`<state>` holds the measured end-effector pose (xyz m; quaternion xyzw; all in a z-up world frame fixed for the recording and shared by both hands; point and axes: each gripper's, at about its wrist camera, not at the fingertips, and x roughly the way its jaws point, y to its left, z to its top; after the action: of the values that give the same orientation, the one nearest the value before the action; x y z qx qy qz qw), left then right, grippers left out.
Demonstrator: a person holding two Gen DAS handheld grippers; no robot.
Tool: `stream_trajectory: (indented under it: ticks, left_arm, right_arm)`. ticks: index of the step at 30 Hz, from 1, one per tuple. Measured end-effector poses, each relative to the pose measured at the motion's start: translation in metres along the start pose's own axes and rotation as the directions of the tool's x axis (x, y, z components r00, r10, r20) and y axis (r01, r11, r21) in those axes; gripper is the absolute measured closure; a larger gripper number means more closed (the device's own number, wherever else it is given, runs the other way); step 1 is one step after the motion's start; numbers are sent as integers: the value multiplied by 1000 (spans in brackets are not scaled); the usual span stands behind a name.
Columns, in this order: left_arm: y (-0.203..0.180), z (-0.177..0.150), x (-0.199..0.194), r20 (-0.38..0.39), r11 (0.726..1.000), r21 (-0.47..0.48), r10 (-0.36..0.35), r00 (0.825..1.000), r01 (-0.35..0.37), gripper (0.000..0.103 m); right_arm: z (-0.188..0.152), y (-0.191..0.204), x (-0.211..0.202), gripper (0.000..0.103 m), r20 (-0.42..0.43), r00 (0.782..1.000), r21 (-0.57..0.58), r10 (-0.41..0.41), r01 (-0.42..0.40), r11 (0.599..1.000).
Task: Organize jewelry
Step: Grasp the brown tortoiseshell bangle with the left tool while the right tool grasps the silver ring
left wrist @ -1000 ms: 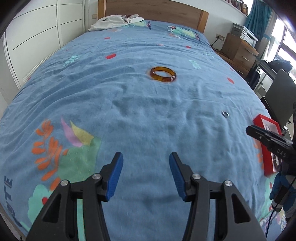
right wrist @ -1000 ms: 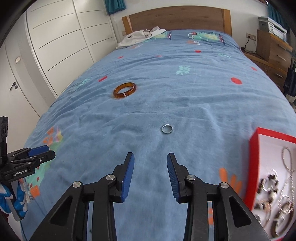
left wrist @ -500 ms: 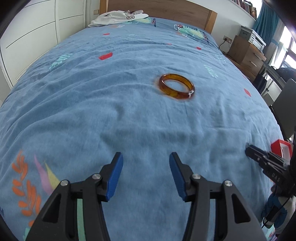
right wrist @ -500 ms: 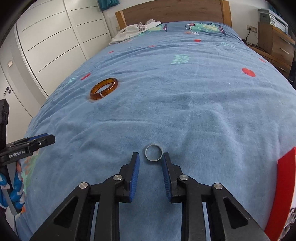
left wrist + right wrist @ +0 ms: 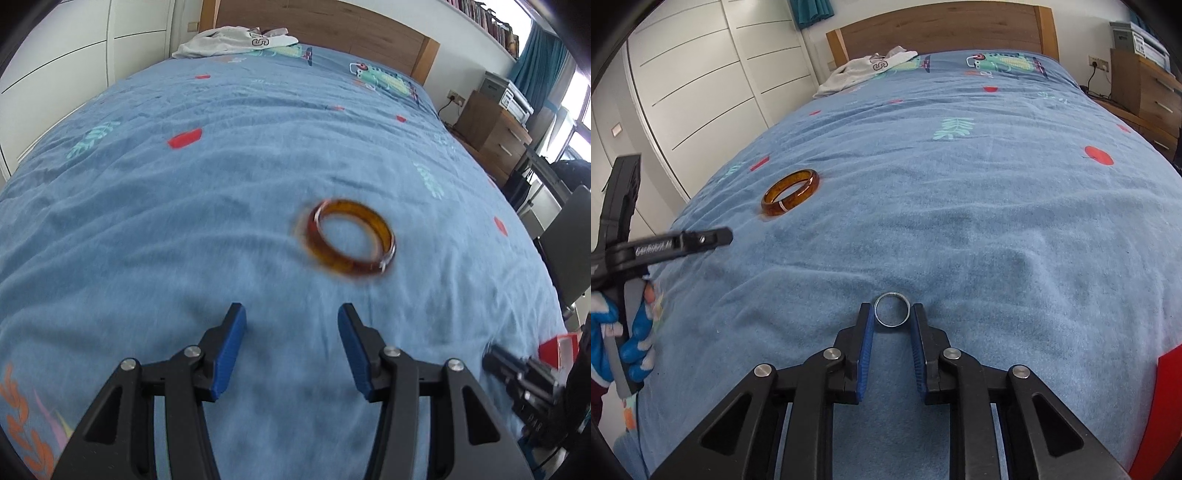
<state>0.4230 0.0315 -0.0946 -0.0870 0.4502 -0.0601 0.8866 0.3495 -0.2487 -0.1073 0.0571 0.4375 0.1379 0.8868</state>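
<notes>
Right tongs pinch the silver ring on the bed; left tongs gape, empty, short of the amber bangle; neither piece boxed yet.

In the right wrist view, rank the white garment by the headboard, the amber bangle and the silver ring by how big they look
1. white garment, widest, though farthest away.
2. amber bangle, clearly smaller.
3. silver ring, smallest, though nearest the camera, pinched between the right gripper pads.
</notes>
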Motion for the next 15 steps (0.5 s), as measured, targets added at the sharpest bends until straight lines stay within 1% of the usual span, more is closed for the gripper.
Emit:
stream_trajectory:
  ticks: [6, 12, 15]
  left_arm:
    - [-6, 26, 19, 21, 998, -40, -42, 999, 43, 53]
    - [-11, 32, 44, -8, 998, -64, -27, 1000, 26, 54]
    - [-14, 32, 51, -7, 999, -52, -6, 1000, 5, 57]
  right_arm:
    - [-1, -1, 1, 83, 3, 1000, 4, 12, -12, 1000]
    - [-2, -3, 1, 83, 7, 1000, 6, 20, -20, 1000]
    - [-2, -4, 1, 83, 7, 1000, 6, 24, -24, 1000]
